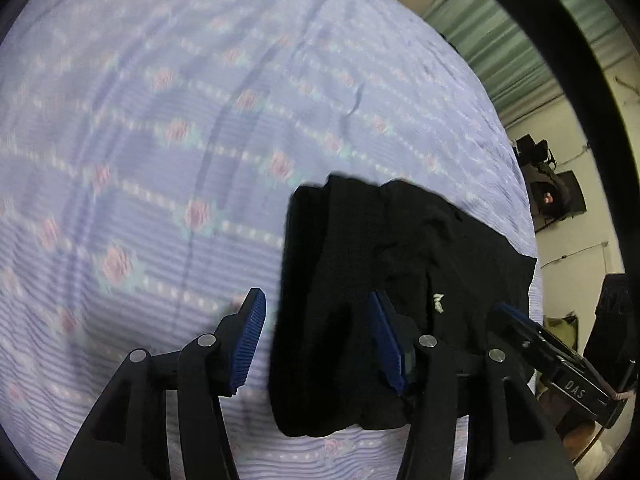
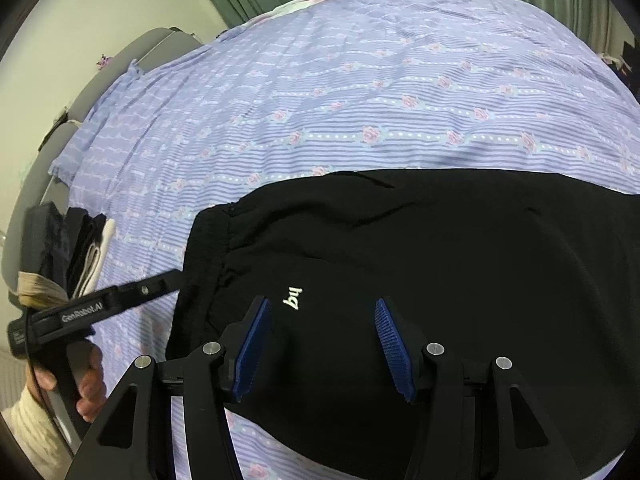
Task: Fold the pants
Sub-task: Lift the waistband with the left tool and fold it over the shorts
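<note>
Both the left gripper (image 1: pixel 318 342) and right gripper (image 2: pixel 324 350) gape empty above the black pants (image 2: pixel 420 272); the left view is blurred, the pants' far end cut off.

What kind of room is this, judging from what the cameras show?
Probably a bedroom: the black pants lie on a bed under a lilac floral bedsheet, with a grey padded headboard at one end and green curtains behind.
</note>
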Tool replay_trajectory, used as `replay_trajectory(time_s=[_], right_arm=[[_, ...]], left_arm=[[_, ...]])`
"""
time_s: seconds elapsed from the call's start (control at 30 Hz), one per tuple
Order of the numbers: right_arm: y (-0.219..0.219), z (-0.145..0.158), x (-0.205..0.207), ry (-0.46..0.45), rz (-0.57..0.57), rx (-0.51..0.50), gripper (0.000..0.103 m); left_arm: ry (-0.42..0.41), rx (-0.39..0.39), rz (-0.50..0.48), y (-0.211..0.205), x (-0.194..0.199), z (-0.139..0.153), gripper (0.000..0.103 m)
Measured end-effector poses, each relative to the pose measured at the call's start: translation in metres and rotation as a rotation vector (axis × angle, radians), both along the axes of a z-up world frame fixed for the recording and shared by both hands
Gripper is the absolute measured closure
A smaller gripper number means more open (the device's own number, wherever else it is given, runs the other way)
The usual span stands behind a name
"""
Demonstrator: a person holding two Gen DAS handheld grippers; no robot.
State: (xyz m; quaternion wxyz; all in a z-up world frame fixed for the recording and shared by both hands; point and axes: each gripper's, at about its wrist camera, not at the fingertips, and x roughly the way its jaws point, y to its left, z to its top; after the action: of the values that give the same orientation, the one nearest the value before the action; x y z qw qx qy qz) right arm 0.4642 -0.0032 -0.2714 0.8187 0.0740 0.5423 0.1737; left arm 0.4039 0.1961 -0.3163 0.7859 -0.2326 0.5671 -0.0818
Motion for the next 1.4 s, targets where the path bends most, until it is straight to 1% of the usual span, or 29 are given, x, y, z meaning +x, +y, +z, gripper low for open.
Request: replay_trajectory(time_s=[0.1,0.2,0.3,0.33,0.4,0.47,0.5,0.53,0.57,0.6,0.63,0.7,0.8,0.83,0.87,0.9,0.93,0.97,1.0,1.07,1.1,1.17,1.2,1.27,1.33,1.4], right_arm=[[0.000,-0.001,-0.002,-0.002,0.013,-0.009,0.048],[0.001,-0.002,-0.003,-0.005,0.028,-0.020,0.048],[0.001,-0.003,-0.005,-0.011,0.036,-0.031,0.048],[0.001,-0.004,-0.005,-0.009,0.036,-0.031,0.048],[-0.001,-0.006,-0.006,-0.001,0.034,-0.025,0.048],[-0.003,-0.006,-0.007,0.002,0.032,-0.021,0.048],[-0.003,-0.006,-0.008,0.001,0.033,-0.020,0.048],[-0.004,-0.005,-0.009,0.001,0.032,-0.019,0.048],[-0.006,-0.004,-0.010,-0.001,0.032,-0.017,0.048],[-0.006,-0.003,-0.010,-0.002,0.032,-0.016,0.048],[-0.007,-0.003,-0.010,-0.003,0.032,-0.015,0.048],[-0.009,-0.001,-0.011,-0.008,0.037,-0.011,0.048],[-0.013,0.002,-0.013,-0.023,0.042,-0.019,0.048],[-0.015,0.003,-0.014,-0.027,0.037,-0.023,0.048],[-0.018,0.004,-0.015,-0.029,0.031,-0.023,0.048],[-0.022,0.005,-0.016,-0.029,0.020,-0.021,0.048],[-0.027,0.007,-0.018,-0.028,0.010,-0.017,0.048],[-0.031,0.008,-0.019,-0.028,0.002,-0.017,0.048],[-0.039,0.010,-0.021,-0.031,-0.016,-0.019,0.048],[-0.051,0.015,-0.025,-0.038,-0.042,-0.021,0.048],[-0.062,0.019,-0.029,-0.042,-0.066,-0.025,0.048],[-0.078,0.026,-0.034,-0.052,-0.098,-0.028,0.048],[-0.092,0.033,-0.039,-0.066,-0.124,-0.030,0.048],[-0.111,0.042,-0.046,-0.088,-0.158,-0.036,0.049],[-0.134,0.052,-0.056,-0.107,-0.202,-0.044,0.049],[-0.161,0.063,-0.067,-0.122,-0.253,-0.041,0.049]], left_arm=[[0.023,-0.077,0.018,0.006,0.005,-0.016,0.052],[0.043,-0.140,0.013,0.008,0.020,-0.029,0.051],[0.061,-0.165,-0.014,0.004,0.034,-0.040,0.049],[0.068,-0.171,-0.023,0.001,0.039,-0.044,0.047],[0.078,-0.174,-0.034,-0.002,0.041,-0.047,0.045],[0.069,-0.172,-0.054,-0.005,0.041,-0.045,0.045],[0.068,-0.189,-0.071,-0.007,0.039,-0.045,0.045],[0.076,-0.213,-0.087,-0.008,0.038,-0.045,0.047],[0.086,-0.243,-0.101,-0.013,0.039,-0.046,0.050],[0.095,-0.291,-0.126,-0.015,0.036,-0.044,0.052],[0.092,-0.312,-0.140,-0.016,0.034,-0.041,0.054],[0.058,-0.355,-0.168,-0.018,0.027,-0.029,0.056],[0.020,-0.395,-0.158,-0.020,0.021,-0.014,0.062],[0.017,-0.394,-0.157,-0.022,0.020,-0.010,0.069],[0.014,-0.364,-0.160,-0.027,0.020,-0.004,0.079],[0.011,-0.340,-0.162,-0.030,0.021,0.000,0.078],[0.016,-0.290,-0.149,-0.035,0.021,0.006,0.080],[0.026,-0.238,-0.120,-0.038,0.022,0.011,0.080],[0.038,-0.179,-0.069,-0.043,0.021,0.019,0.080],[0.037,-0.142,-0.029,-0.050,0.020,0.031,0.080],[0.029,-0.128,-0.004,-0.057,0.018,0.042,0.080],[0.017,-0.097,-0.001,-0.071,0.016,0.060,0.080],[0.008,-0.064,-0.009,-0.085,0.014,0.075,0.081],[-0.006,-0.020,-0.033,-0.106,0.013,0.095,0.081],[-0.033,0.023,-0.061,-0.136,0.012,0.118,0.081],[-0.075,0.001,-0.082,-0.166,0.011,0.137,0.081]])
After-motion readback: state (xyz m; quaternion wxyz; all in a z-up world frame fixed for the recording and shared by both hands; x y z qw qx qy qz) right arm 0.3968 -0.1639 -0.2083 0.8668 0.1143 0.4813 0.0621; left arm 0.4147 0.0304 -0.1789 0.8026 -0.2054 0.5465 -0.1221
